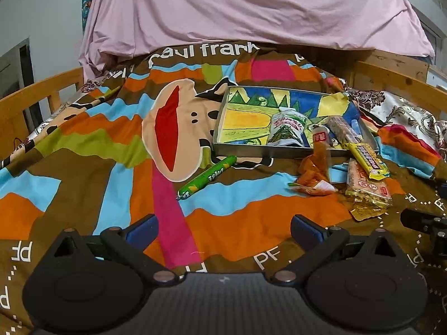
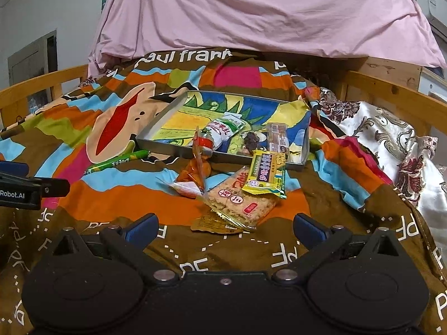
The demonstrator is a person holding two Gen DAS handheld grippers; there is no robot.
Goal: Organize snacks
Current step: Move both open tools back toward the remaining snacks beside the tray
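- On the bed's cartoon-print blanket, a metal tray lined with a crayon drawing held a green-and-white pouch and a long clear-wrapped bar.
- Loose snacks lay just before the tray: a yellow wafer pack overlapping a rice-cracker pack, an orange packet, a gold sachet, and a green sausage stick apart to the left.
- These looked light, crinkly and slippery, the crackers probably brittle; pinching a sealed edge seemed safest.
- Right tongs stood wide open and empty, the gold sachet nearest between the fingers.
- Left tongs were likewise spread and empty, the sausage stick ahead.
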